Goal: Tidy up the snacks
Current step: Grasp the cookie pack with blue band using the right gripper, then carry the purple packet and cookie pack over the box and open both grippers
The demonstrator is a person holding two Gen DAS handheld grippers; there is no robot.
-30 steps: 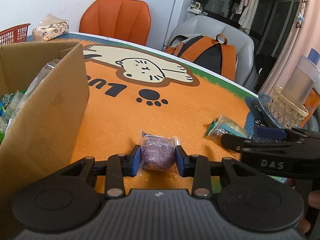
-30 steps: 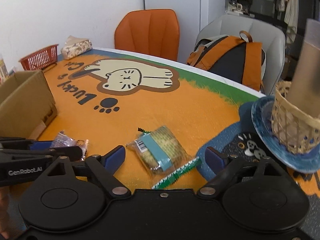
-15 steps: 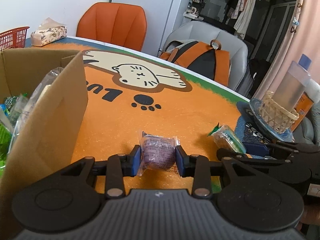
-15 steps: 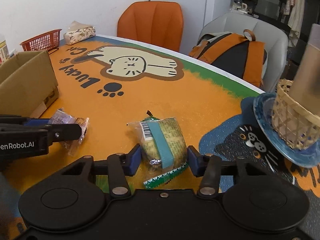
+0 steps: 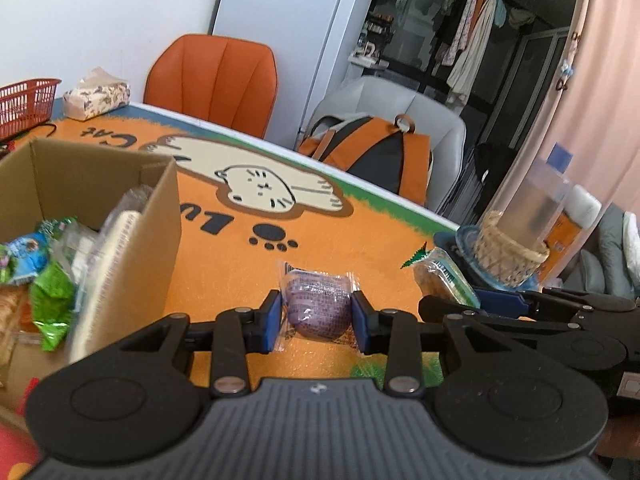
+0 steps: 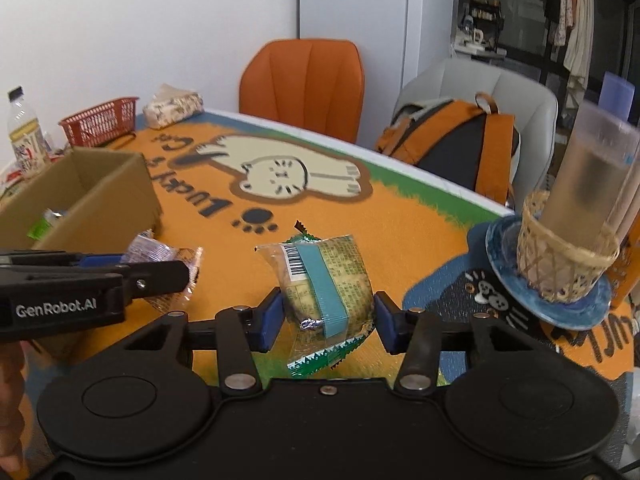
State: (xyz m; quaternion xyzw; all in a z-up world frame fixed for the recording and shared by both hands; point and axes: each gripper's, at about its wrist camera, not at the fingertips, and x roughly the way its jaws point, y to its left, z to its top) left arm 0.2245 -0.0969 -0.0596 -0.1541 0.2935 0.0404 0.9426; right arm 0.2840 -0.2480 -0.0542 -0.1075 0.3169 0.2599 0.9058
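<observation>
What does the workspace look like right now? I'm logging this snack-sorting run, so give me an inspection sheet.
Surface: orange cat-print table mat.
Job's things: purple snack and green snack, each gripped; cardboard box already holds snacks.
Clutter: red basket, tissue pack, bottle, woven holder on a blue plate.
Grippers: left hand-held gripper shut on the purple snack; right hand-held gripper shut on the green snack.
Cables: nothing seen.
Surroundings: orange chair, backpack on a grey chair.

Two grippers (image 5: 316, 316) (image 6: 328, 316), two held snacks (image 5: 318, 308) (image 6: 326, 280), one box (image 6: 100, 200), two chairs (image 6: 304, 76) (image 6: 480, 84), one backpack (image 6: 460, 140), one basket (image 6: 100, 120)
</observation>
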